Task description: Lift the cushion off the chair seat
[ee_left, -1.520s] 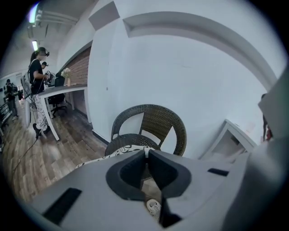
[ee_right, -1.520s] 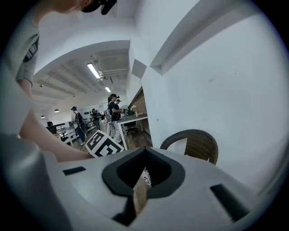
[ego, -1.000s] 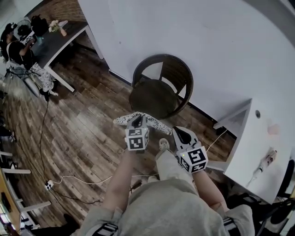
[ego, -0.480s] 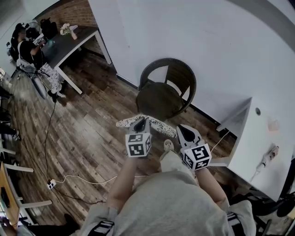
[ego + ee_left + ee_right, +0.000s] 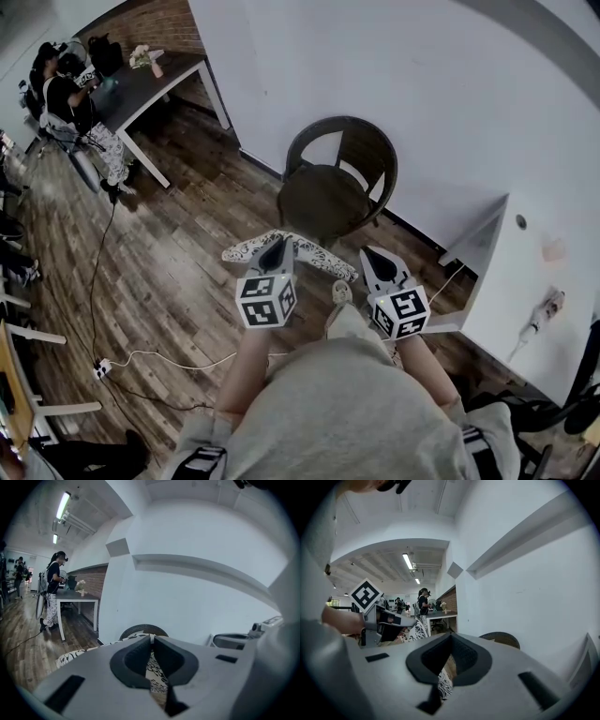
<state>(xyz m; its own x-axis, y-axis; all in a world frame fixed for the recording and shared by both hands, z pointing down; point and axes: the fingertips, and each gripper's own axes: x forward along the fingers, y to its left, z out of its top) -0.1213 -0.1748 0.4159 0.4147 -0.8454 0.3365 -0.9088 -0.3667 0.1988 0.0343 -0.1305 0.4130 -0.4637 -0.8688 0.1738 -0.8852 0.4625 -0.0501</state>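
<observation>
Open office: desk (image 5: pixel 141 89), ceiling strip lights (image 5: pixel 61 506)

Soft, even indoor light fills the head view, and the colour is washed out, nearly grey. The white wall (image 5: pixel 450 112) is the brightest area. The wood floor (image 5: pixel 178 253) reads darker, and the chair (image 5: pixel 323 202) seat is almost black, its detail lost. Wide-angle distortion bends the wall's base into a curve and stretches the corners.

In both gripper views a black circular vignette cuts off the corners. Ceiling tube lights (image 5: pixel 63 506) glare at the left gripper view's upper left, and further tubes (image 5: pixel 408 560) glow far back in the right one. Close up, the left hand-held gripper (image 5: pixel 152 638) and right hand-held gripper (image 5: pixel 451 635) look soft and out of focus. The cushion (image 5: pixel 319 255) print is legible.
</observation>
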